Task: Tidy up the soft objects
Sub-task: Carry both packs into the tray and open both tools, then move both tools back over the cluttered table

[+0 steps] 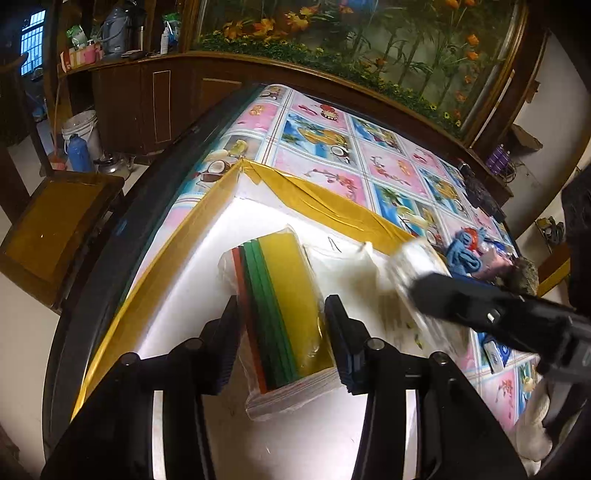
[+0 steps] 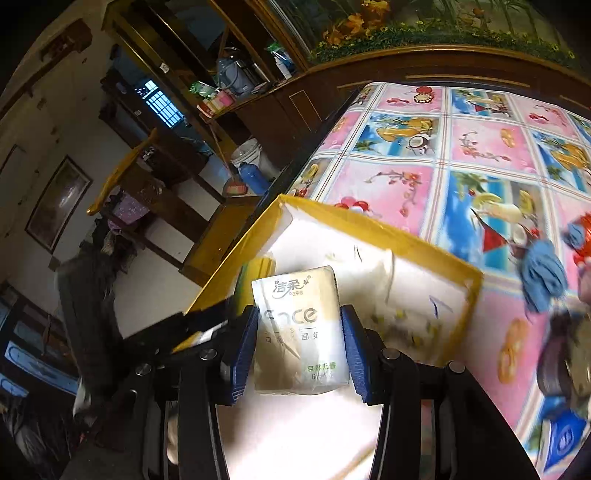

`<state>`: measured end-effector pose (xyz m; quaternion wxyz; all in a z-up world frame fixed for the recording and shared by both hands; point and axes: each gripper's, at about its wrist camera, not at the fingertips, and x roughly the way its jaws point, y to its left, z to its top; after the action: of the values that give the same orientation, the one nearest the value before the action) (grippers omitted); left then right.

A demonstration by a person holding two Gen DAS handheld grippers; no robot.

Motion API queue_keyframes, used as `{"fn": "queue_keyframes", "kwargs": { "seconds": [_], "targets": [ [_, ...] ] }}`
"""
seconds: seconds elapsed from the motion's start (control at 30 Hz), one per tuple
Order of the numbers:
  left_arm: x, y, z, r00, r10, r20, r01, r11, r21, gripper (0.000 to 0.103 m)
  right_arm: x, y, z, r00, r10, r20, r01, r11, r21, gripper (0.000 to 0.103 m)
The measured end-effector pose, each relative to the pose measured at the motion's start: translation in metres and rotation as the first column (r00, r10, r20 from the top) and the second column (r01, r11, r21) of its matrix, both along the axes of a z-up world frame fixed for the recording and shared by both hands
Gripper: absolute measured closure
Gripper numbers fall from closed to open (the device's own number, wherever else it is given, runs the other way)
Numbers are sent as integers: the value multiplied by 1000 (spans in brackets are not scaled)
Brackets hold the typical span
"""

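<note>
Fruit-patterned surface (image 2: 480,147) carries a yellow-taped white foam box (image 1: 192,280). Left gripper (image 1: 282,343) jaws clamp a plastic-wrapped coloured cloth stack (image 1: 284,306) inside it; right gripper (image 2: 299,350) jaws grip a white tissue pack (image 2: 299,332) above the box's near side.

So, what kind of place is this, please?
Probably a home living or dining room: a table with a fruit-print tablecloth, a large aquarium set in a wooden cabinet, and a thermos jug on the shelf.

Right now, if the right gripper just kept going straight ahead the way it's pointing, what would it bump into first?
The right gripper is shut on a tissue pack, so the pack leads. Straight ahead lies the white floor of the yellow-edged box, then probably its far wall. Depth is hard to judge in this fisheye view.
</note>
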<state>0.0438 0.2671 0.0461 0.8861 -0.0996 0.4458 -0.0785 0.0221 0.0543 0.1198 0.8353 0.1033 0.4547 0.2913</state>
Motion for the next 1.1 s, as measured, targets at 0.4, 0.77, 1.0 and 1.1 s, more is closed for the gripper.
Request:
{"fn": "queue_keyframes", "kwargs": {
  "seconds": [0.4, 0.77, 1.0, 1.1],
  "targets": [
    [-12, 20, -21, 994, 91, -62, -99, 986, -132, 45, 43, 36, -7, 999, -50, 14, 50, 999, -11, 35],
    [-47, 2, -21, 987, 147, -57, -156, 963, -220, 43, -49, -38, 16, 989, -12, 148, 16, 1000, -27, 34],
    [-85, -11, 44, 981, 150, 122, -127, 975, -183, 43, -123, -153, 23, 953, -135, 270, 157, 986, -62, 24],
    [-100, -34, 59, 983, 93, 156, -68, 985, -156, 35, -147, -210, 16, 929, -233, 289, 267, 960, -83, 23]
  ]
}}
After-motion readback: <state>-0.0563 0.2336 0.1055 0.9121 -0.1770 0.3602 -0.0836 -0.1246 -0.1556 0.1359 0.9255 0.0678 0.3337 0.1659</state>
